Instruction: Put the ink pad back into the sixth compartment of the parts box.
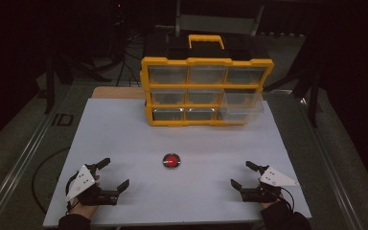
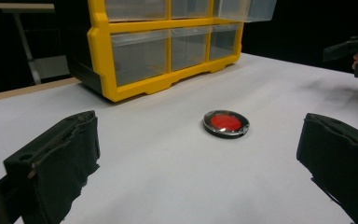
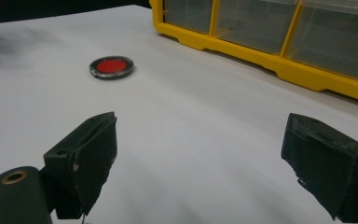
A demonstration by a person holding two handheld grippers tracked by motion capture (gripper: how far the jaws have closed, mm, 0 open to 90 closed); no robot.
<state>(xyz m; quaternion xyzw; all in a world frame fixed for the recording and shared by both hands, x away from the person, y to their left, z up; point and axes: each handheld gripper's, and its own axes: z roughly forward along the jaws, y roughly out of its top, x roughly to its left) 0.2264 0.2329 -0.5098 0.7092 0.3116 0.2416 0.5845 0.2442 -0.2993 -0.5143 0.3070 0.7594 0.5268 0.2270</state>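
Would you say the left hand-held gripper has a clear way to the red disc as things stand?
Probably yes. The left hand-held gripper is open and the red disc lies flat on bare white table ahead of it, nothing between them. The yellow drawer organiser stands well behind.

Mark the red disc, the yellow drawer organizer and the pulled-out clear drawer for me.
red disc [image 1: 171,160], high view, on its red centre.
yellow drawer organizer [image 1: 206,61], high view, on its top frame bar.
pulled-out clear drawer [image 1: 242,104], high view, on its transparent front.
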